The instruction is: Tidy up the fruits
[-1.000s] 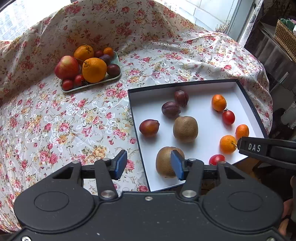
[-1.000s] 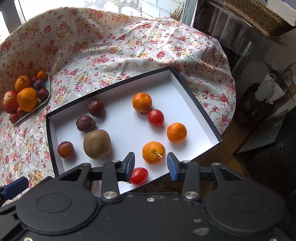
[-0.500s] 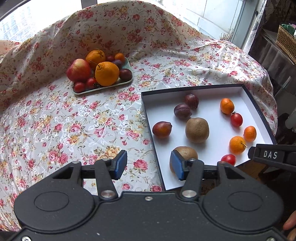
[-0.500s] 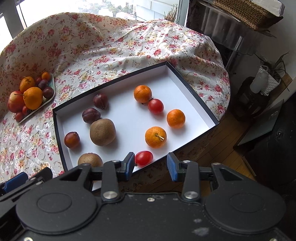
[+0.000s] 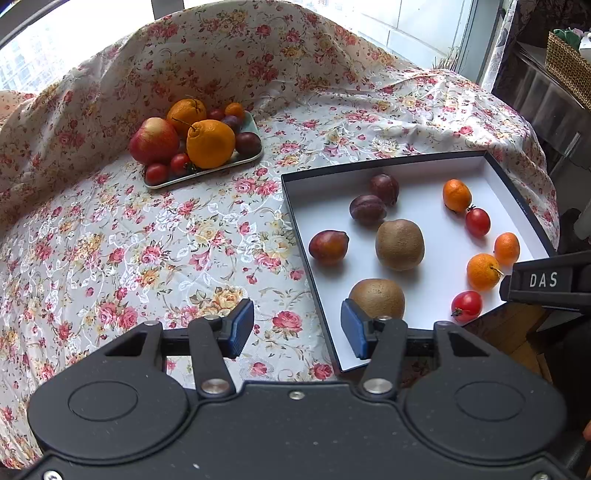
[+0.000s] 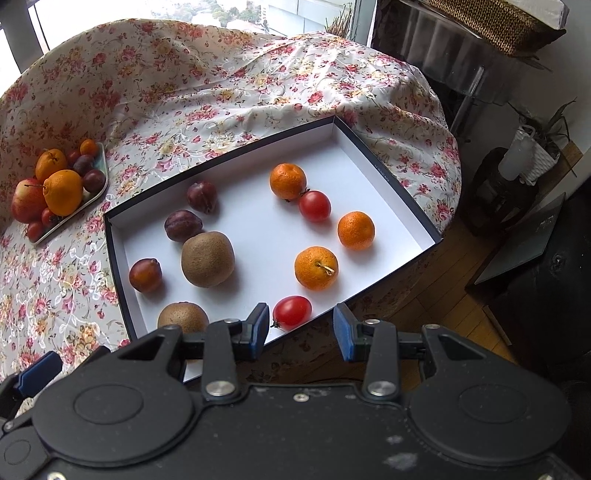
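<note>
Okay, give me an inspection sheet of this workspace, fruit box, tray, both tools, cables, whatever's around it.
Surface: floral tablecloth, rumpled at the back.
Job's things: white box holds two kiwis, three plums, three mandarins, two tomatoes; green tray is piled with an apple, oranges, plums, tomatoes.
Clutter: nothing seen on the cloth beyond the box and the tray.
Grippers: left tool open and empty, over the box's near left corner by a kiwi; right tool open and empty, over the box's near edge by a tomato.
Cables: nothing seen.
Surroundings: window behind, wicker basket, potted plant, wooden floor.
</note>
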### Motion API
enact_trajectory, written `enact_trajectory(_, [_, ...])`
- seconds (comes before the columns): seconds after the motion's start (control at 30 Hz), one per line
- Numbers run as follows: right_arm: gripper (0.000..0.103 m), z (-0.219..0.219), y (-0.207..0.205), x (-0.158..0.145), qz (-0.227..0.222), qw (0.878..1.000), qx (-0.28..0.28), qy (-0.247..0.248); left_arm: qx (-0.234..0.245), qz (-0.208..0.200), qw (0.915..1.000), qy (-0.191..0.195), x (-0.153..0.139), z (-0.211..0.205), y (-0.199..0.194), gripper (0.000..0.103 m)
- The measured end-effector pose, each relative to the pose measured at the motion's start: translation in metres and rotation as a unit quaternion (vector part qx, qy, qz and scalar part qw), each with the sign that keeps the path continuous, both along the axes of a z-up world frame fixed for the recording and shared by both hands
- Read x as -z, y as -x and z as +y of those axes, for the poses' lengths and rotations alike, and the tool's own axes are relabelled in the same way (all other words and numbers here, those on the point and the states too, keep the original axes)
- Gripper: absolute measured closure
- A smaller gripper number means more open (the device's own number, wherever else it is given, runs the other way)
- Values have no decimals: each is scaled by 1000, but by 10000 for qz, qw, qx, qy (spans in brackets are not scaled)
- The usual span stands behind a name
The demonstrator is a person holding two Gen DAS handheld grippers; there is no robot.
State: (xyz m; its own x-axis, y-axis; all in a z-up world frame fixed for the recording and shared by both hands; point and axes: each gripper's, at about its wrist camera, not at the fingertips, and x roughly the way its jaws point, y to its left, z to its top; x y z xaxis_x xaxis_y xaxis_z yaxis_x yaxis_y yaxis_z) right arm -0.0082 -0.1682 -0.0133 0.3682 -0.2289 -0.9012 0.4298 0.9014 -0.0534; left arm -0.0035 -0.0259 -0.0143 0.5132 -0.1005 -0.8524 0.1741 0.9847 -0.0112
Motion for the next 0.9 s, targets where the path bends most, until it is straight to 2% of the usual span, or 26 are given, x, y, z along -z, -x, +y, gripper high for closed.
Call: enact_trajectory(0.9, [62,16,4,-3,-55,9972,-736,88,-284,-83,9994,186,-5,2,-9,44])
